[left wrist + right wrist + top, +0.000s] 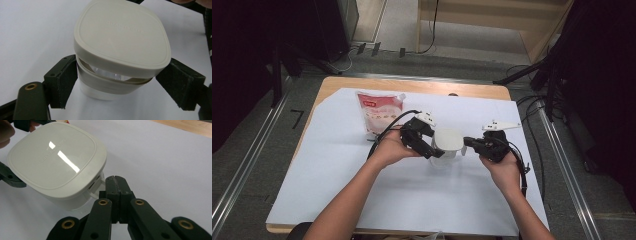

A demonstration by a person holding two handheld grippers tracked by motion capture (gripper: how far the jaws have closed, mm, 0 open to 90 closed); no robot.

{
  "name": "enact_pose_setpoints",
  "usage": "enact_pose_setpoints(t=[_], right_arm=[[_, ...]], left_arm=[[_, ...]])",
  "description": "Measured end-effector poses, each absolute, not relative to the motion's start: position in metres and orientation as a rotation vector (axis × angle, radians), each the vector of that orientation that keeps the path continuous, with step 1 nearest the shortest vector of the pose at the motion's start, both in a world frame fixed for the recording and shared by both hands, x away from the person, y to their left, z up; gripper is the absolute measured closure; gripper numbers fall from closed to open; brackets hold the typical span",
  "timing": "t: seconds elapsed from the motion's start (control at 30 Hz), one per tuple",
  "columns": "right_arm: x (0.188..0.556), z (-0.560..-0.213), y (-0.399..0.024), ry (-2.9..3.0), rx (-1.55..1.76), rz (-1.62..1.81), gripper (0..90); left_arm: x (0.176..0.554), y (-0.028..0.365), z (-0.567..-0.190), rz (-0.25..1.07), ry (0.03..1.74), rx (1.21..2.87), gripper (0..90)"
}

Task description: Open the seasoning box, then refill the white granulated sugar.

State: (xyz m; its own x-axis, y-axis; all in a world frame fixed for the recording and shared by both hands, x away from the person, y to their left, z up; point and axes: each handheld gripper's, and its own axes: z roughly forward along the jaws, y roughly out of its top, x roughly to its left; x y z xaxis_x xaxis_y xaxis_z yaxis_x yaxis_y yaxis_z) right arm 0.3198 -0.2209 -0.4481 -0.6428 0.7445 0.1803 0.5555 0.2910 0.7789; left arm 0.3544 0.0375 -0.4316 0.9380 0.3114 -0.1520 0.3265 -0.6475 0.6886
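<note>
Matte black jaws of the right hand-held gripper (115, 178) rise from the bottom of the right gripper view, brass rivets set in their flat links, the two pads pressed flat together with nothing visible between them. Their tips stand just beside a small tab at the rim of the jar (75, 202), touching it or nearly so; I cannot tell which.

That jar is a squat tub of cream-white plastic with rounded corners. Its lid (122, 37) is a smooth, glossy rounded square with a raised border and faint embossed lettering, and it sits tilted, so that a gap at the near edge shows a clear inner wall. The left hand-held gripper (116, 83) has its jaws spread wide around the jar's body below the lid; the rough, felt-like pads stand on either side, the left one touching the wall, the right one just apart.

From the high view the jar (447, 142) stands mid-tabletop on a white paper sheet (337, 170), between the two grippers. Farther back lies a soft pink-and-white pouch (379, 112).
</note>
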Motion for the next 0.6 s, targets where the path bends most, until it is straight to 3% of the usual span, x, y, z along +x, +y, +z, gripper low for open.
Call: enact_pose_setpoints(t=[0.6], right_arm=[[0.319,-0.448,-0.22,2.335,1.18,1.266,90.0]], left_arm=[[0.35,0.034,-0.42,0.046,0.433,2.354,20.4]])
